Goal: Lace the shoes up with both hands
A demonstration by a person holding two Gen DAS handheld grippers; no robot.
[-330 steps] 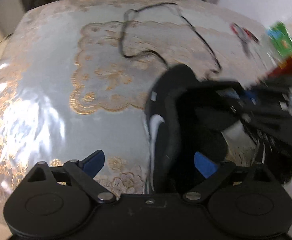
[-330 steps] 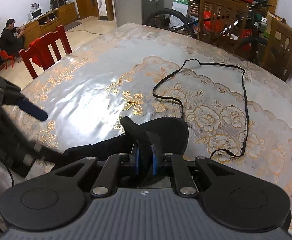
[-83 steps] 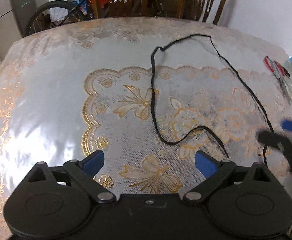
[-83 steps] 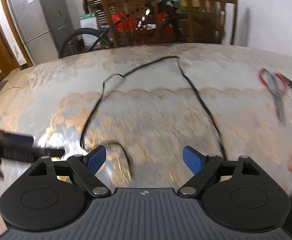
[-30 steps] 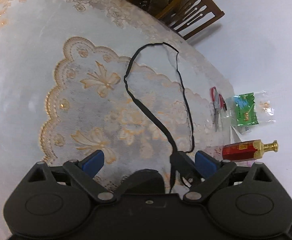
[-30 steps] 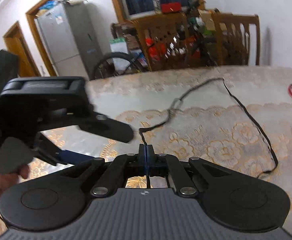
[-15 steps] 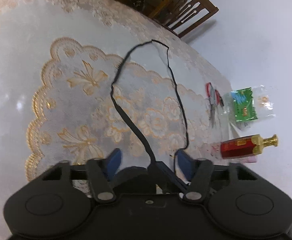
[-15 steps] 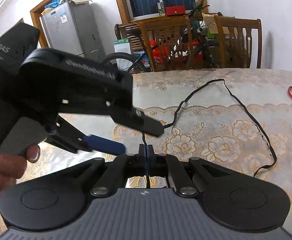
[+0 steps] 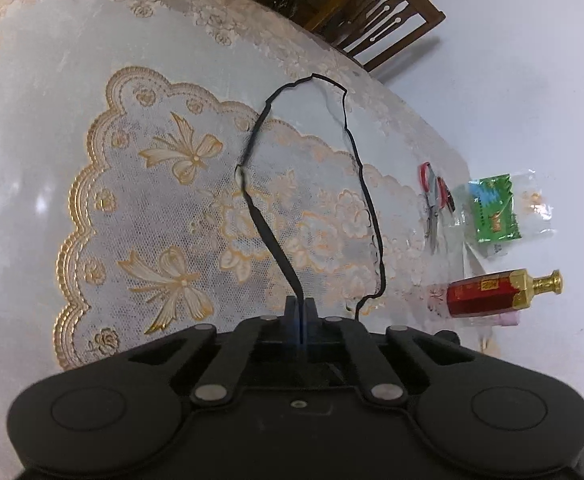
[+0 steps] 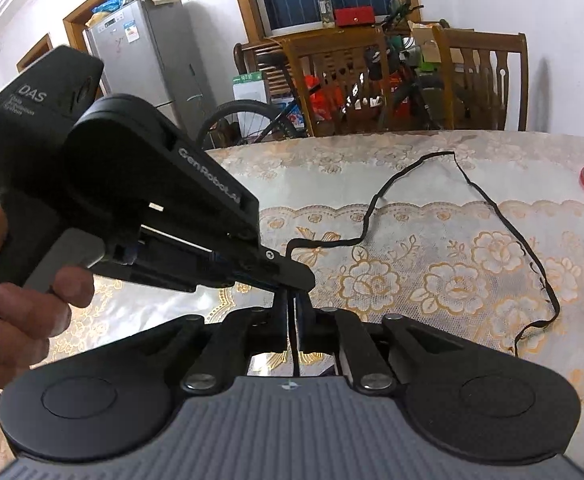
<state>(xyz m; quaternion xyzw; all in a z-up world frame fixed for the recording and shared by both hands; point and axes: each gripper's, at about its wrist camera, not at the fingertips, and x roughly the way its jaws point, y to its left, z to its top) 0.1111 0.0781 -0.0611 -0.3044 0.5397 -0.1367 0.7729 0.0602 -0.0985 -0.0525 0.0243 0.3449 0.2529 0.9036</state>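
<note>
Left gripper (image 9: 300, 312) is clenched on the black shoelace (image 9: 366, 200); right gripper (image 10: 292, 312), jaws opening, has the lace end between them, directly beneath. The lace's loop runs away across the tablecloth (image 9: 51, 140). No shoe visible.

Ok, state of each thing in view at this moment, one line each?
Left gripper: shut on the lace.
Right gripper: jaws opening, lace between them.
Lace: one end pinched and lifted, rest looped on the table.
Scissors: closed, flat on the table.
Bottle: capped, lying on its side.
</note>
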